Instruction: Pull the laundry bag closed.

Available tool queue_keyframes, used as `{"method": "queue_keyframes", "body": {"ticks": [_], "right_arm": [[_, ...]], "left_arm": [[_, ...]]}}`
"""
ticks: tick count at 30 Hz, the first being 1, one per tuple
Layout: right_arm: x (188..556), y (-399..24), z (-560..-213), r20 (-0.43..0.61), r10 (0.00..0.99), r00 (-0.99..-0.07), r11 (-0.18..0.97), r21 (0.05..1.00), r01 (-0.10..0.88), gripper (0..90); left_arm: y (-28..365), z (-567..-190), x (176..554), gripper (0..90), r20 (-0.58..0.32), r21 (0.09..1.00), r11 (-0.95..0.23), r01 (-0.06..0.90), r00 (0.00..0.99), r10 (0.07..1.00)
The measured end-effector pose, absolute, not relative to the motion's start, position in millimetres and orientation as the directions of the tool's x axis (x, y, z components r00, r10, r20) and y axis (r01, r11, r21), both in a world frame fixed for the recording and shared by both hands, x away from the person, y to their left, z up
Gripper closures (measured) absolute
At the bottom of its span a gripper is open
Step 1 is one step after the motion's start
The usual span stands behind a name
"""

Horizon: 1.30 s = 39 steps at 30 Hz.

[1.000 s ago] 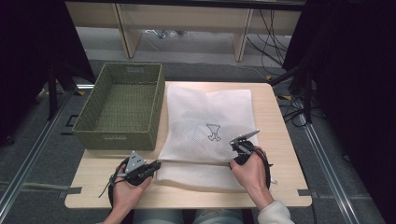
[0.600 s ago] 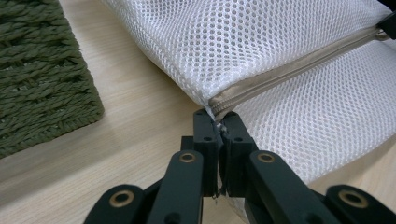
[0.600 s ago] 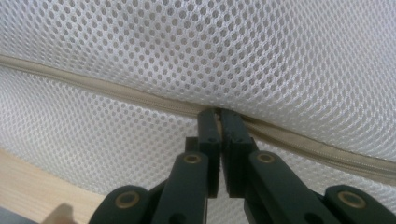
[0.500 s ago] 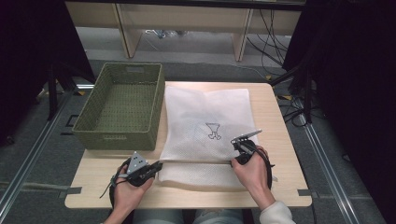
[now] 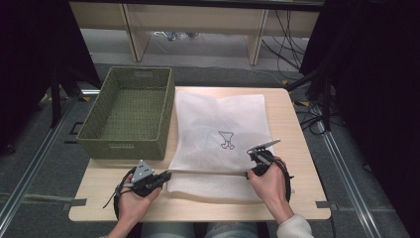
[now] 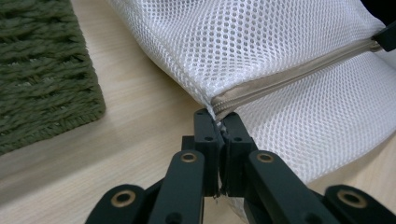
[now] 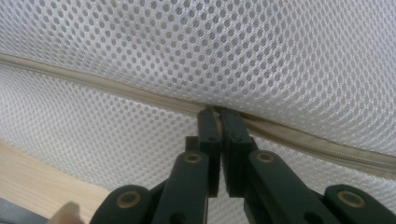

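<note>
both grippers unmoved, mesh bag (image 5: 218, 134) folded, underside hidden

White honeycomb-mesh laundry bag (image 5: 218, 131) (beige zipper (image 6: 299, 74), small black outline motif), olive-green woven basket (image 5: 130, 113), pale wood table (image 5: 297, 148)

Mesh laundry bag (image 5: 220, 134): white, honeycomb weave, a small dark outline figure printed near its middle; lies flat on my table, right of centre. Beige zipper (image 6: 289, 77): runs left to right across the near part, closed along the stretch I can see.
</note>
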State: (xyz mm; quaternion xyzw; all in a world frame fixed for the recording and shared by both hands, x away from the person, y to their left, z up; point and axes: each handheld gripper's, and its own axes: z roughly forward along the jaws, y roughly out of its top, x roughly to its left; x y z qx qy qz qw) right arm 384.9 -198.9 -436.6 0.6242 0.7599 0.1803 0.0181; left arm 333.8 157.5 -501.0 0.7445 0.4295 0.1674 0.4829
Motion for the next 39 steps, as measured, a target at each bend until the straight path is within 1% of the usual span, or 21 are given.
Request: {"method": "queue_keyframes", "body": {"ticks": [1,3,5,6,8,9,10,15,16,17,19,22,26,27,29,30,32,35,37,38,39], "right_arm": [[386,-201,-438,0.185,0.954,-0.237,0.171,0.315,0.934,88.6],[386,-202,-438,0.198,0.951,-0.237,0.169,0.307,0.936,88.7],[385,-201,-438,0.198,0.953,-0.229,0.160,0.311,0.937,88.7],[386,-201,-439,0.185,0.951,-0.247,0.176,0.332,0.927,88.6],[385,-198,-435,0.169,0.959,-0.227,0.165,0.315,0.935,88.5],[386,-198,-436,0.142,0.960,-0.242,0.184,0.333,0.925,88.5],[386,-200,-436,0.115,0.954,-0.277,0.215,0.384,0.898,88.5],[384,-201,-434,0.151,0.949,-0.275,0.201,0.378,0.904,88.4],[383,-194,-433,0.166,0.947,-0.277,0.199,0.374,0.906,88.3],[383,-192,-435,0.161,0.940,-0.300,0.222,0.379,0.898,88.4],[384,-191,-436,0.151,0.939,-0.308,0.232,0.383,0.894,88.3],[384,-193,-437,0.161,0.948,-0.273,0.199,0.371,0.907,88.4],[384,-197,-434,0.165,0.950,-0.264,0.184,0.386,0.904,88.4],[384,-197,-434,0.153,0.949,-0.277,0.197,0.402,0.894,88.4],[383,-195,-433,0.156,0.952,-0.265,0.187,0.391,0.901,88.4],[384,-195,-435,0.140,0.947,-0.289,0.213,0.400,0.892,88.4],[384,-195,-436,0.139,0.946,-0.293,0.217,0.398,0.891,88.4],[383,-193,-435,0.141,0.945,-0.296,0.218,0.402,0.889,88.4],[382,-191,-434,0.138,0.938,-0.317,0.239,0.402,0.884,88.4],[382,-189,-434,0.143,0.943,-0.301,0.225,0.393,0.892,88.4],[383,-190,-435,0.138,0.941,-0.309,0.233,0.398,0.887,88.4]], "left_arm": [[158,-502,334,86.1,-0.173,0.865,-0.155,0.476,0.575,0.800],[158,-502,334,86.2,-0.159,0.866,-0.166,0.472,0.574,0.803],[159,-502,335,86.2,-0.175,0.865,-0.152,0.479,0.570,0.803],[156,-502,334,86.2,-0.165,0.863,-0.166,0.478,0.577,0.800],[153,-502,332,86.2,-0.147,0.863,-0.179,0.472,0.574,0.805],[150,-501,331,86.1,-0.145,0.862,-0.189,0.470,0.586,0.797],[149,-500,330,86.1,-0.140,0.865,-0.192,0.464,0.589,0.796],[144,-500,329,86.0,-0.145,0.861,-0.197,0.468,0.599,0.788],[141,-500,328,86.0,-0.139,0.861,-0.209,0.464,0.609,0.781],[141,-500,328,86.0,-0.131,0.859,-0.219,0.462,0.612,0.780],[140,-499,328,86.0,-0.135,0.862,-0.213,0.461,0.613,0.778],[145,-497,328,86.0,-0.134,0.865,-0.205,0.457,0.606,0.784],[150,-496,330,86.1,-0.141,0.870,-0.193,0.454,0.604,0.785],[150,-496,330,86.0,-0.141,0.870,-0.193,0.454,0.604,0.785],[148,-495,330,86.0,-0.144,0.867,-0.191,0.460,0.598,0.789],[149,-495,330,86.0,-0.141,0.870,-0.193,0.454,0.604,0.785],[149,-495,330,86.0,-0.135,0.869,-0.201,0.452,0.608,0.783],[147,-496,329,86.0,-0.151,0.868,-0.187,0.459,0.604,0.782],[148,-496,329,86.0,-0.149,0.867,-0.191,0.461,0.605,0.782],[149,-495,329,86.0,-0.146,0.868,-0.188,0.459,0.599,0.787],[149,-495,329,86.0,-0.146,0.868,-0.188,0.459,0.599,0.787]]}}
